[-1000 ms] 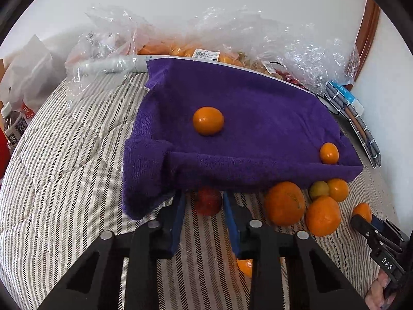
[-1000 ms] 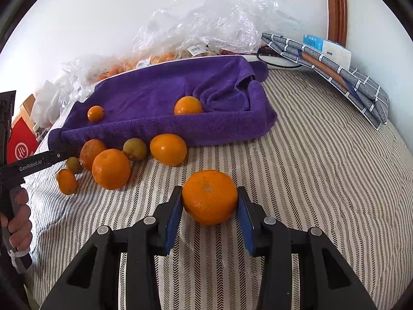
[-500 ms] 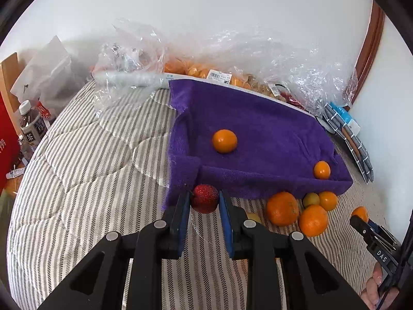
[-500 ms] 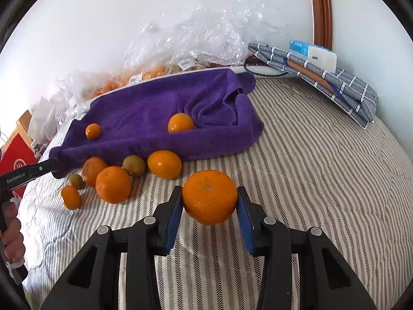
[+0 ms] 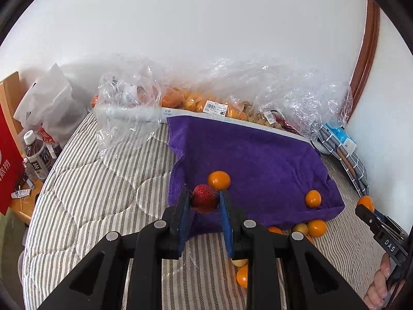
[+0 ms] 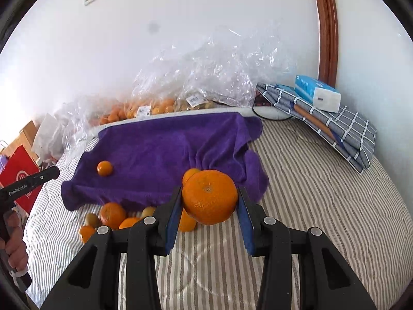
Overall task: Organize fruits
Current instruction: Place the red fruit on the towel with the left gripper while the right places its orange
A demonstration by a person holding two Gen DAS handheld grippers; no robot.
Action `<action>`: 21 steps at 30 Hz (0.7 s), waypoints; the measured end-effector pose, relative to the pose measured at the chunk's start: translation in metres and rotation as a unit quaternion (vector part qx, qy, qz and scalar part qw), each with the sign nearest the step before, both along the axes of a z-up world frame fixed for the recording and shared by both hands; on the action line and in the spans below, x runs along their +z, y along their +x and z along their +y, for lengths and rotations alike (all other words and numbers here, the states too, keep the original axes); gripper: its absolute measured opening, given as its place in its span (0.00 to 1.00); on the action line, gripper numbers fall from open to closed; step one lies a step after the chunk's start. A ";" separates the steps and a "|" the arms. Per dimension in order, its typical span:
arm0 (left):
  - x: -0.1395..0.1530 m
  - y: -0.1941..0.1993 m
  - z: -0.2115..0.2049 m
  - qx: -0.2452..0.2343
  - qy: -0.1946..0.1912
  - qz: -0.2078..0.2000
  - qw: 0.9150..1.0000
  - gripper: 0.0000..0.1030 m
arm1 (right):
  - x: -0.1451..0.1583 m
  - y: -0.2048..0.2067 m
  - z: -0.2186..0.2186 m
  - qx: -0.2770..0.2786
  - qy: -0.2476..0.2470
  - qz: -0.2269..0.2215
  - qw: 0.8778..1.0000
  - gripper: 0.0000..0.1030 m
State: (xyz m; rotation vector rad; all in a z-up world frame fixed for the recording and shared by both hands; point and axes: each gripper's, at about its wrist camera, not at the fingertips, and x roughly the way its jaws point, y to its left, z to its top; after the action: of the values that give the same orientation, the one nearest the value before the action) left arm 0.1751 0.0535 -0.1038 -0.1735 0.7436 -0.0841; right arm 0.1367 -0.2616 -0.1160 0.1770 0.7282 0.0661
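Observation:
My left gripper (image 5: 204, 202) is shut on a small red fruit (image 5: 204, 198) and holds it above the near left corner of the purple towel (image 5: 258, 165). My right gripper (image 6: 209, 201) is shut on a big orange (image 6: 209, 196), lifted above the striped bed near the towel's (image 6: 165, 149) front edge. Two small oranges (image 5: 219, 180) (image 5: 313, 199) lie on the towel. Several oranges and greenish fruits (image 6: 113, 214) lie on the bed in front of the towel.
Clear plastic bags of fruit (image 5: 219, 103) line the wall behind the towel. Folded checked cloth with a tissue pack (image 6: 317, 97) lies at the right. Bottles (image 5: 38, 155) and a red bag (image 6: 18, 178) stand left of the bed.
My left gripper closed on the red fruit and lifted it off the bed. My right gripper rose with the big orange and moved toward the towel.

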 end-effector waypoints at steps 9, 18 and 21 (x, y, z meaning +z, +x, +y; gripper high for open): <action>-0.010 0.034 -0.006 0.001 -0.005 0.005 1.000 0.21 | -0.005 0.036 -0.006 -0.001 -0.005 -0.003 1.000 0.40; -0.031 0.055 -0.013 -0.013 -0.018 0.012 1.000 0.21 | -0.022 0.075 -0.012 -0.005 0.007 0.006 1.000 0.40; -0.039 0.059 -0.012 -0.016 -0.025 0.019 0.999 0.21 | -0.032 0.086 -0.010 -0.003 0.007 0.011 1.000 0.40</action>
State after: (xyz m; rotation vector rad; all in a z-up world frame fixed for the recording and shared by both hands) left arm 0.2342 0.0416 -0.1425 -0.2123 0.7825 -0.1307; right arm 0.2222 -0.2720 -0.1478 0.1940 0.7495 0.0629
